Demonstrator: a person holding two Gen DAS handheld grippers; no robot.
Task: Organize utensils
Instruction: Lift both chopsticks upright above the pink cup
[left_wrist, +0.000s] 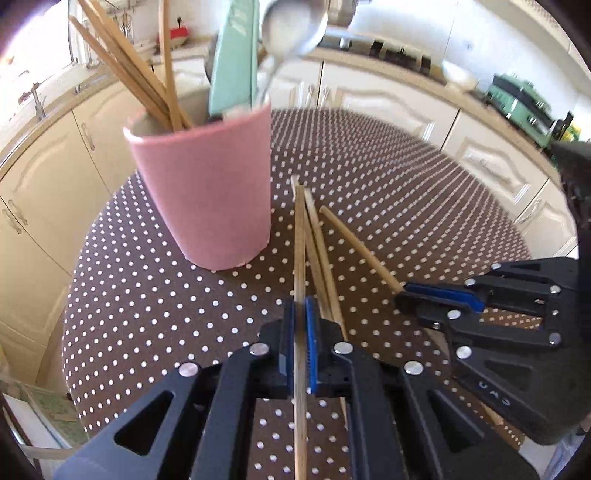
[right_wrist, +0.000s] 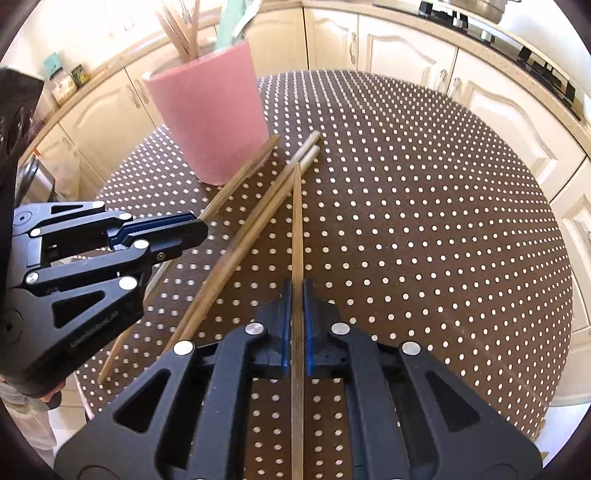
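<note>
Small pale lettering runs along the black body of each gripper, too blurred and turned to read. A round table (right_wrist: 424, 206) under a brown cloth dotted with white fills the room's middle, cream cabinets (right_wrist: 402, 51) curving behind it. Toward the table's far left edge stands a pink cup (left_wrist: 201, 188), upright, holding a sheaf of wooden chopsticks (left_wrist: 129, 62), a mint-green flat utensil (left_wrist: 234, 55) and a steel spoon (left_wrist: 293, 31) with its bowl up. The left gripper (left_wrist: 300, 314) has its blue-lined jaws pressed together on one thin wooden chopstick (left_wrist: 300, 240), which runs straight out between the pads towards the cup's base and back under the gripper. The right gripper (right_wrist: 297, 295) likewise pinches a single chopstick (right_wrist: 296, 221), pointing to the middle of the table. Between the two grippers, on the cloth, lies a loose pair of darker chopsticks with pale tips (right_wrist: 258, 221), side by side and touching, slanting towards the cup; they cross under the right-hand chopstick near its tip. The chopstick in the left gripper ends just beside the cup's foot. The sticks are plain, slim, tan, the held ones lighter in grain.
</note>
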